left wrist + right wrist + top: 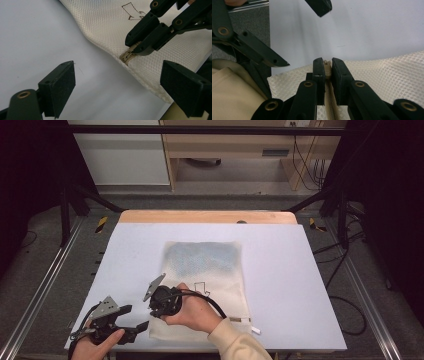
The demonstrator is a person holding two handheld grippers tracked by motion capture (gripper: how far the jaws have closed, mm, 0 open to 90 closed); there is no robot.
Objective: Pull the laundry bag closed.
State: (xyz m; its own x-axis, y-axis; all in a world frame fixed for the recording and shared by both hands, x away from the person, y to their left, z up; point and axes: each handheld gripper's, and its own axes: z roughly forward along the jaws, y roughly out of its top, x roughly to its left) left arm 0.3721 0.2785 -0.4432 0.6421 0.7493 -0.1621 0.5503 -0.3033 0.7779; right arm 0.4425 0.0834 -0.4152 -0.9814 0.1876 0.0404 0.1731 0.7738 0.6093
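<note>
Cream mesh bag (205, 270) holds something blue; right hand-held gripper (326, 67) pinches its zipper pull (128, 55).

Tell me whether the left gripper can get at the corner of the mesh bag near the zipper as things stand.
Probably yes. The left gripper is open beside the mesh bag, with bare table between. The right gripper pinches the zipper slider just beyond, so room there is tight, but the corner edge looks free.

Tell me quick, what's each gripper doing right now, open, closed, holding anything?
Left gripper: open, nothing between its jaws, beside the mesh bag's corner.
Right gripper: shut on the zipper pull at the bag's edge.
</note>
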